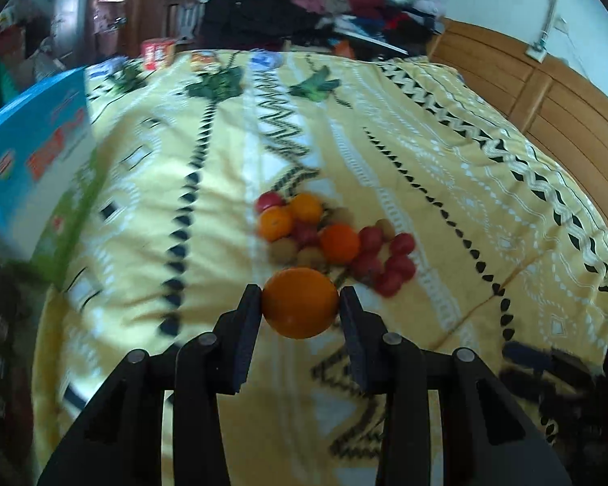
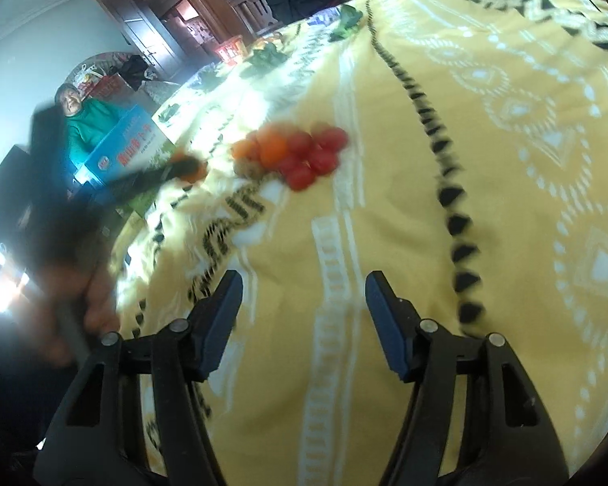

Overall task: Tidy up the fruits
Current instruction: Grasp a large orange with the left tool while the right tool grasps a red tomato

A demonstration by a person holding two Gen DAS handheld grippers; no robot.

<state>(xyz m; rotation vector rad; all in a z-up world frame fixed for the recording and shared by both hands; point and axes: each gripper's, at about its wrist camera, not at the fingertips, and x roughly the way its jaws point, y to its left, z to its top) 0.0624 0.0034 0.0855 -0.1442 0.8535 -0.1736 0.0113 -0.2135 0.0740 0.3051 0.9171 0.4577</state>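
Note:
My left gripper is shut on an orange and holds it above the yellow patterned bedspread. Just beyond it lies a pile of fruit: oranges, red tomato-like fruits and brown kiwis. In the right wrist view the same pile lies ahead and to the left on the bedspread. My right gripper is open and empty above the cloth. The left gripper with its orange shows blurred at the left of that view.
A blue printed box stands at the bed's left edge, also in the right wrist view. A wooden headboard runs along the right. Piled clothes lie at the far end. A person in green sits beyond the box.

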